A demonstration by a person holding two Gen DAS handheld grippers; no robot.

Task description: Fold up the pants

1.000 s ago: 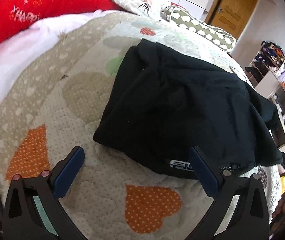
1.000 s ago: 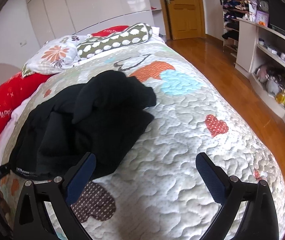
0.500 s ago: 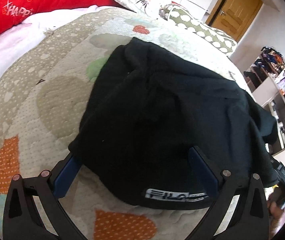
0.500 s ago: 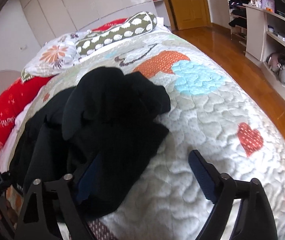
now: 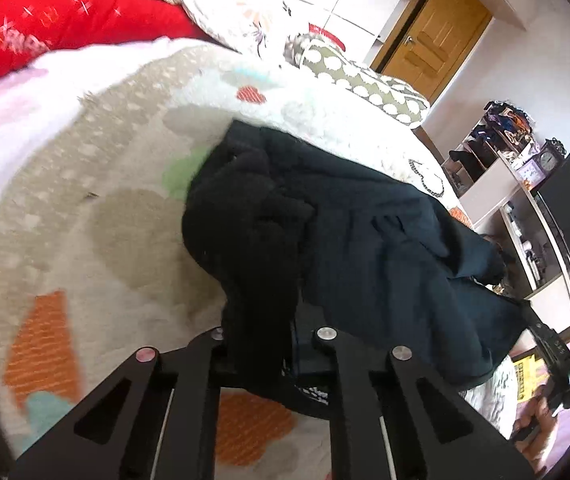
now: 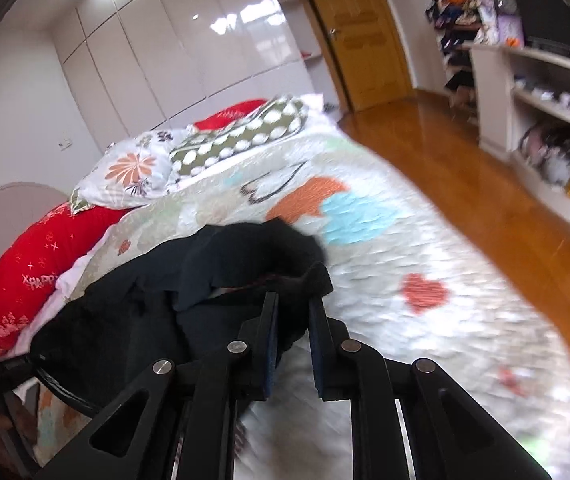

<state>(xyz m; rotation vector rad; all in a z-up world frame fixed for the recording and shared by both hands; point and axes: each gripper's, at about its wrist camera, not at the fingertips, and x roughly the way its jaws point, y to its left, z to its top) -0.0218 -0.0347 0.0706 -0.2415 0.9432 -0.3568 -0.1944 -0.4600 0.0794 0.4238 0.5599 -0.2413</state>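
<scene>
The black pants (image 5: 365, 240) lie bunched on the heart-patterned quilt (image 5: 85, 220) of the bed. My left gripper (image 5: 269, 344) is shut on the pants' near left edge, and the cloth hangs lifted between its jaws. In the right wrist view the pants (image 6: 189, 280) lie crumpled at centre left. My right gripper (image 6: 291, 312) is shut on the pants' right-hand edge and holds it raised above the quilt (image 6: 425, 248).
A red pillow (image 5: 65, 28), a floral pillow (image 6: 129, 172) and a green dotted bolster (image 6: 241, 136) lie at the head of the bed. White shelving (image 6: 545, 120) stands to the right beyond the wooden floor (image 6: 465, 168). A wooden door (image 6: 361, 32) is at the back.
Both grippers were open over the flat pants. They moved in onto the near edge, shut on the cloth and lifted it, so the pants are now bunched.
</scene>
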